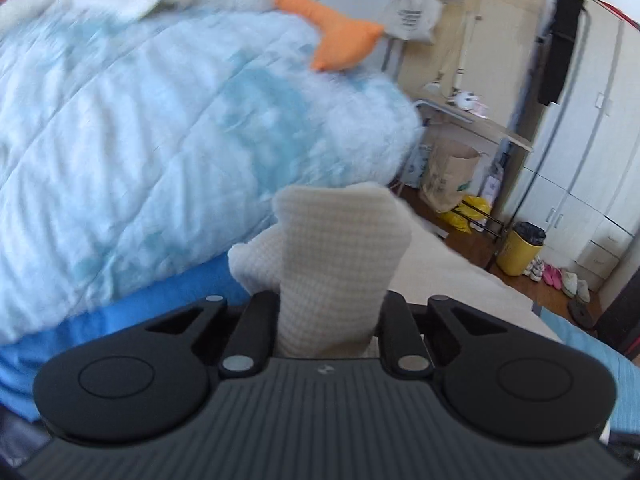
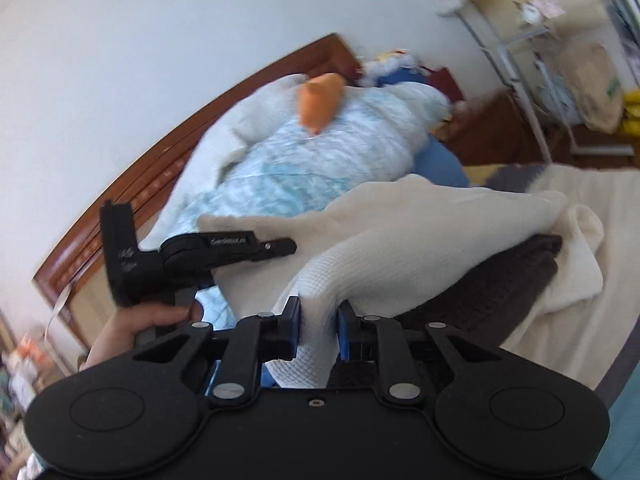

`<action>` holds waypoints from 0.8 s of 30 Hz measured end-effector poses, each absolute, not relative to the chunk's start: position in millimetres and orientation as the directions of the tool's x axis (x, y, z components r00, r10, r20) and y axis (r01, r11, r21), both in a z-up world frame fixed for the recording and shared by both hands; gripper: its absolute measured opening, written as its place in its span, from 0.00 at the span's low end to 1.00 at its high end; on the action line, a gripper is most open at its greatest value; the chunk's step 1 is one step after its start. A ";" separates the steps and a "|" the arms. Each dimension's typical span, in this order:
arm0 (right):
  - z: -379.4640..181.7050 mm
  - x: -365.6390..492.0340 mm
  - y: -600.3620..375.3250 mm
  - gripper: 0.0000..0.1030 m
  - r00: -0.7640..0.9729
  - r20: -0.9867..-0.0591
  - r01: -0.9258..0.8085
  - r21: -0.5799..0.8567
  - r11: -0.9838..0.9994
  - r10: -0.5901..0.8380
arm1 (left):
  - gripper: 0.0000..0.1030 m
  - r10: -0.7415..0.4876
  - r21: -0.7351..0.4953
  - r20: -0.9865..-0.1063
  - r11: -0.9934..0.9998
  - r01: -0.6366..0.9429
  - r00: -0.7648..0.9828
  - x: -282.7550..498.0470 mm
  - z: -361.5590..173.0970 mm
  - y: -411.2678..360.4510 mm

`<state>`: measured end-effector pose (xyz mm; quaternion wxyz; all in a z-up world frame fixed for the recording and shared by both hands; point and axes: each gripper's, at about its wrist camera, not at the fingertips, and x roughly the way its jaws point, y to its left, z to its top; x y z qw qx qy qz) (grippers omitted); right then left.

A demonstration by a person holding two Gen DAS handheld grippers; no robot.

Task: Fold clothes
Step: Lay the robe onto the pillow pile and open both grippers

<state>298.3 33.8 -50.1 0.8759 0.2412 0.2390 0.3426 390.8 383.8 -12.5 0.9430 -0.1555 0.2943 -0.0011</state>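
A cream waffle-knit garment [image 2: 420,224] is held up over the bed by both grippers. My left gripper [image 1: 330,320] is shut on a bunched corner of it [image 1: 336,248], which stands up between the fingers. My right gripper [image 2: 319,322] is shut on another fold of the same garment. In the right wrist view the left gripper [image 2: 280,246] shows at the left, held by a hand, gripping the cloth's far edge. A dark brown knit piece [image 2: 492,280] lies under the cream cloth.
A light blue quilt [image 1: 160,128] with an orange pillow [image 1: 340,36] fills the bed's head end, by a wooden headboard [image 2: 200,128]. A metal rack [image 1: 472,120], paper bag [image 1: 448,172], yellow bin [image 1: 520,252] and wardrobe [image 1: 592,152] stand beyond the bed.
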 end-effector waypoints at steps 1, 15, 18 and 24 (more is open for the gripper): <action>-58.3 296.7 38.0 0.22 0.627 -0.257 -0.495 0.598 0.631 0.735 | 0.14 -0.085 -0.326 -0.606 0.934 -0.148 0.791 395.9 -30.1 393.6; -90.8 328.2 15.3 0.54 0.620 -0.281 -0.444 0.644 0.623 0.732 | 0.39 0.023 -0.556 -0.481 0.765 -0.325 0.877 358.6 -84.6 462.3; -81.6 358.5 -17.9 0.67 0.704 -0.272 -0.330 0.692 0.642 0.656 | 0.39 0.076 -0.465 -0.498 0.818 -0.339 0.864 365.8 -80.5 455.0; -113.2 420.8 -49.3 0.68 0.712 -0.368 -0.107 0.786 0.609 0.599 | 0.37 -0.009 -0.529 -0.537 0.783 -0.328 0.844 374.4 -99.6 460.6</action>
